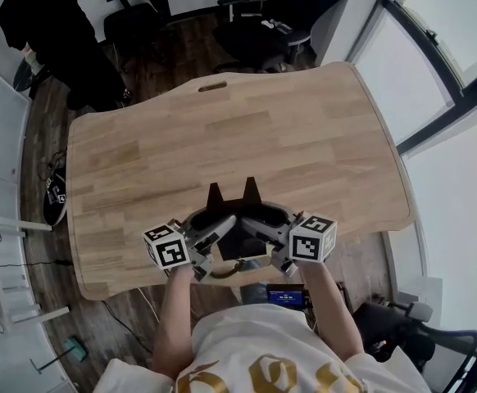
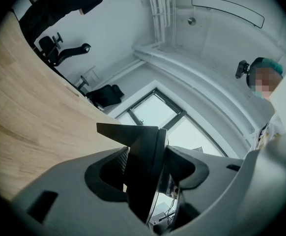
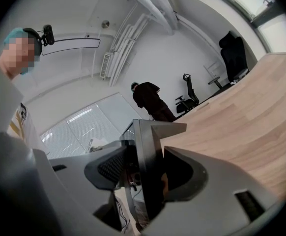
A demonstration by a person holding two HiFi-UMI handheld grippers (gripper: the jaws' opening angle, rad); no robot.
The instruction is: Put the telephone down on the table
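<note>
A flat black telephone (image 1: 240, 237) with two pointed fins hangs just over the near edge of the wooden table (image 1: 247, 129). My left gripper (image 1: 215, 234) and right gripper (image 1: 261, 229) clamp it from either side, each shut on it. In the left gripper view the black body (image 2: 133, 134) stands edge-on, pressed between the grey jaws of the left gripper (image 2: 145, 173), with the tabletop (image 2: 20, 112) to the left. In the right gripper view the same black slab (image 3: 157, 129) fills the gap of the right gripper (image 3: 143, 173), with the table (image 3: 251, 117) to the right.
Black office chairs (image 1: 263, 23) stand beyond the table's far edge. A person in dark clothes (image 1: 50, 31) stands at the back left, also seen as a figure (image 3: 150, 100) in the right gripper view. Large windows (image 1: 460, 72) run along the right; a white rack (image 1: 1, 244) stands at the left.
</note>
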